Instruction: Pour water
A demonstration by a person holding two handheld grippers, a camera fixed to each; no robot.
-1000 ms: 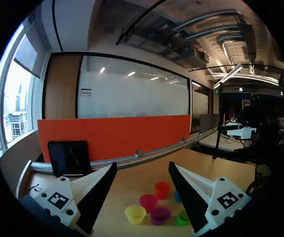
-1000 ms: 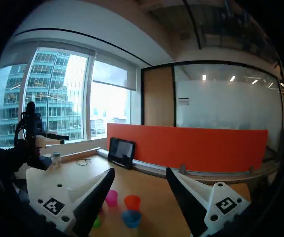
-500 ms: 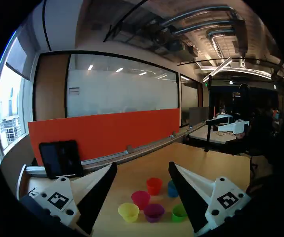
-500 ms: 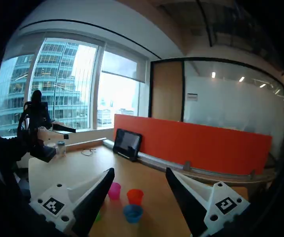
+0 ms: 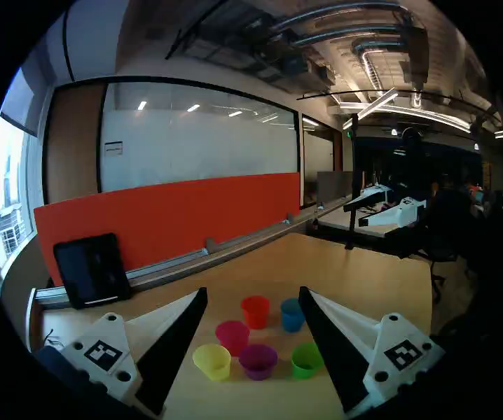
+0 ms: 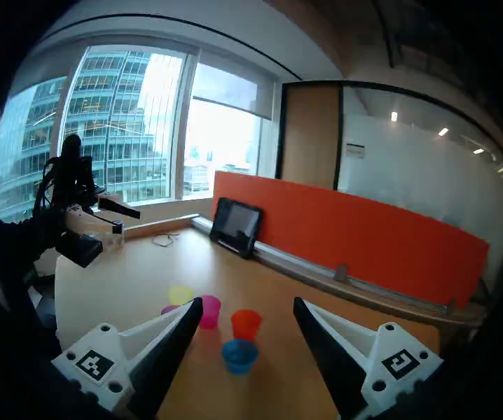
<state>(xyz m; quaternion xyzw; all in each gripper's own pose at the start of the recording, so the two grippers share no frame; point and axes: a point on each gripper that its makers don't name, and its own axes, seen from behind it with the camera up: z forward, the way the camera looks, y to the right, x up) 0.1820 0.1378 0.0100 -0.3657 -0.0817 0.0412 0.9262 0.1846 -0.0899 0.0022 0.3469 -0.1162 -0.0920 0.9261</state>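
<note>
your left gripper (image 5: 251, 290) and right gripper (image 6: 247, 301) gape wide, empty; at six o'clock the crowded cups (image 5: 258, 358) could topple if clipped.

The left gripper (image 5: 251, 290) points forward and a little downward, its two white, black-faced fingers (image 5: 171, 336) spread wide. The right gripper (image 6: 246, 301) is posed alike, its fingers (image 6: 325, 350) also wide apart. The right gripper view shows the left gripper farther off at the left, held up roughly level at the end of a dark sleeve (image 6: 10, 245). Its jaws look parted, though that is hard to confirm there. In the left gripper view the right gripper sits far right, pointing left.
</note>
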